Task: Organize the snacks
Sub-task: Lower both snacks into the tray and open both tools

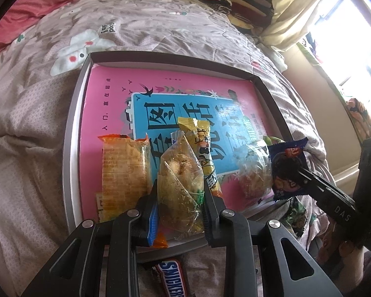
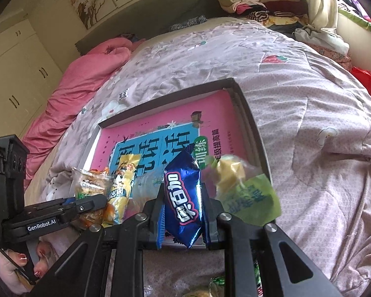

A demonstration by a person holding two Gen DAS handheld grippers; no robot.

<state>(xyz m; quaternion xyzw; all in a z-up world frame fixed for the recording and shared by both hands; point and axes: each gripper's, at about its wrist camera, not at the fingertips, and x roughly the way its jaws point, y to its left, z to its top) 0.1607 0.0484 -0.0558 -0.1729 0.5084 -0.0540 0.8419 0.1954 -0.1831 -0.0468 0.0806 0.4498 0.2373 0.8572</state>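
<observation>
Both grippers carrying snacks over the tray (image 1: 71, 133).
My left gripper (image 1: 180, 198) is clamped on a clear pastry bag (image 1: 178, 180), right gripper (image 2: 183, 205) clamped on a blue cookie pack (image 2: 183, 198); I lower each into the free gaps beside the orange pack (image 1: 123, 168), releasing gently.

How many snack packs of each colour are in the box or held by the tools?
clear pastry pack: 2
orange pack: 1
yellow pack: 1
blue pack: 1
Total: 5
</observation>
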